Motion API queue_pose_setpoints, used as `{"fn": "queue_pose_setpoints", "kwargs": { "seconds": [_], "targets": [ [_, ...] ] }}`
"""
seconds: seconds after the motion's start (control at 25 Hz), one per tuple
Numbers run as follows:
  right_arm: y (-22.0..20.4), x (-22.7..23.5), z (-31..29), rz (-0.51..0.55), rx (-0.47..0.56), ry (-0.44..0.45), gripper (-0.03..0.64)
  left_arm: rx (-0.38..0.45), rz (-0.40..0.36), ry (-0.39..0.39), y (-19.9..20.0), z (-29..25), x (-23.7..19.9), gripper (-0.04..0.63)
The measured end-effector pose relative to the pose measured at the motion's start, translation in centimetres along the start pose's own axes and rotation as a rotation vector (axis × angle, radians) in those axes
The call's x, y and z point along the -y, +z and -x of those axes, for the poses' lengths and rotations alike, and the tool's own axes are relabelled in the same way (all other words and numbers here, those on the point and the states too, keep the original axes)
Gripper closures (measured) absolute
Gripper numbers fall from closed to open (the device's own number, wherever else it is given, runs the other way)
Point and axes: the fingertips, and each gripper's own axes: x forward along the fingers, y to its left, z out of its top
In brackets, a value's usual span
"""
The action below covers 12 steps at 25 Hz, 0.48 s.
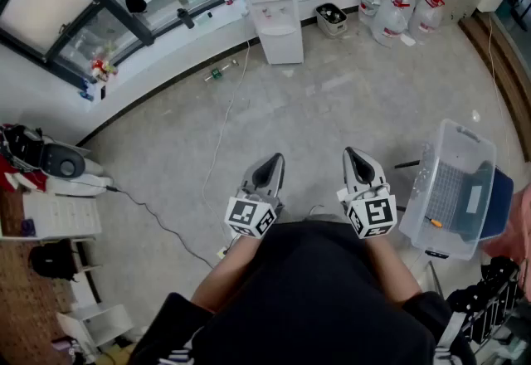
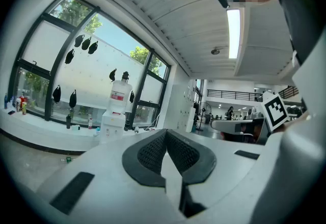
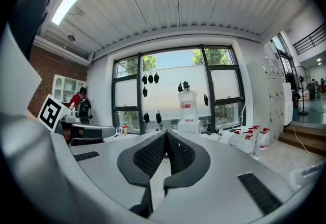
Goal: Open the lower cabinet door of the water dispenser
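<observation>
Water dispenser (image 1: 275,19), white and boxy, is standing well ahead of left gripper (image 1: 268,170) and right gripper (image 1: 362,164), both closing on nothing; thin white cable (image 1: 226,116) trailing before the dispenser is probably risking a trip.

The water dispenser (image 1: 278,19) is standing against the window ledge (image 1: 158,52). Water jugs (image 1: 400,7) are sitting to its right, a small basket (image 1: 331,19) lying between. The left gripper (image 1: 276,159) and right gripper (image 1: 351,153) are hovering side by side, well in front of it.
</observation>
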Motion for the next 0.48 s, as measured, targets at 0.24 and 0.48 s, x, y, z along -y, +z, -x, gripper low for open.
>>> {"fn": "queue_pose_setpoints", "kwargs": {
  "seconds": [0.24,0.48],
  "targets": [
    [-0.3,1.7,0.6,-0.008,-0.023,-0.004,0.62,0.011,-0.026,0.005,-0.3,-0.4,1.6,0.591],
    [-0.2,2.7,0.6,-0.015,-0.032,0.023,0.618,0.04,-0.018,0.046,0.0,0.2,1.3,0.59]
  ]
}}
